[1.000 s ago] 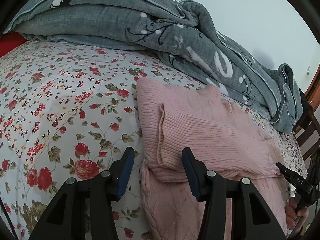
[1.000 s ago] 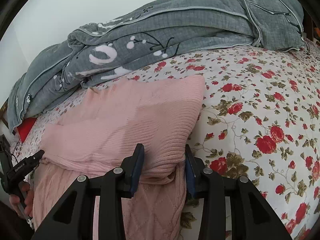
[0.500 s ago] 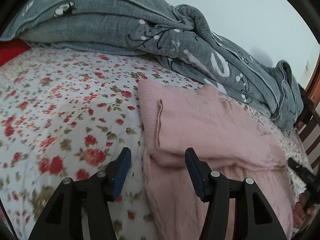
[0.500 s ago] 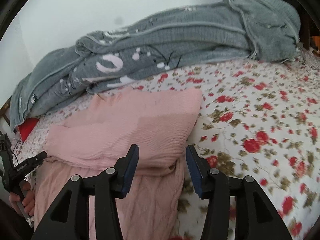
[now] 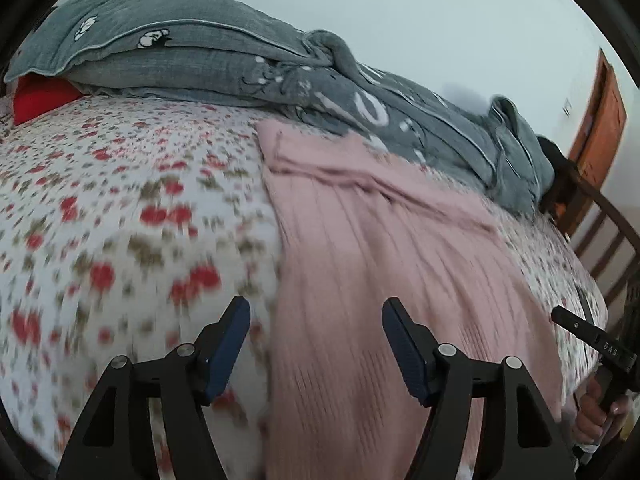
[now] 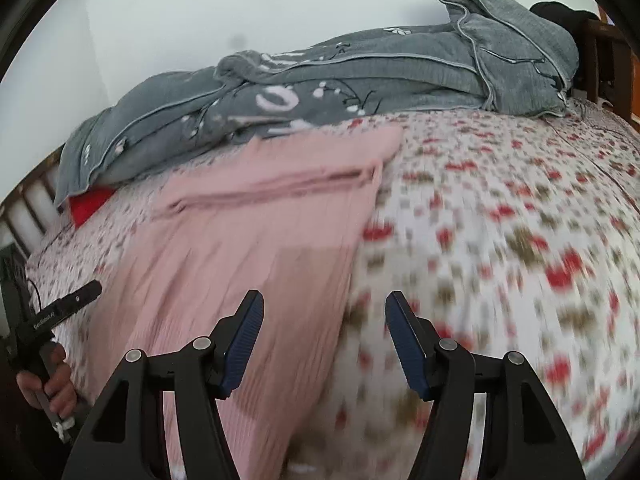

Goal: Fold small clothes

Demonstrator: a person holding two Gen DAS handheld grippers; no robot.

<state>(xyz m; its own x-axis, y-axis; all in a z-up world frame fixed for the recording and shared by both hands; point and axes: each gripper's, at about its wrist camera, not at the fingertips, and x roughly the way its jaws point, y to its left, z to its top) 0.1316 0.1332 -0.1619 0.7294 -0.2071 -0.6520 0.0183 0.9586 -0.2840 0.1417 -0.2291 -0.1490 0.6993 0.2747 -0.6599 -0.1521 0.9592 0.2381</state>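
A pink ribbed knit garment (image 5: 380,248) lies flat on the flowered bed sheet (image 5: 120,208), with its sleeves folded across the far end. It also shows in the right wrist view (image 6: 248,240). My left gripper (image 5: 316,344) is open and empty, low over the garment's near left edge. My right gripper (image 6: 324,340) is open and empty, low over the garment's near right edge. Both views are blurred by motion.
A rumpled grey quilt (image 5: 240,64) lies along the far side of the bed (image 6: 360,76). A red cushion (image 5: 36,98) sits at the far left. Wooden bed rails (image 5: 600,232) stand at the right. The other hand-held gripper (image 5: 592,340) shows at each view's edge (image 6: 52,316).
Both grippers have opened wider and pulled back toward the near end of the garment. The folded upper part now lies farther away from the fingers.
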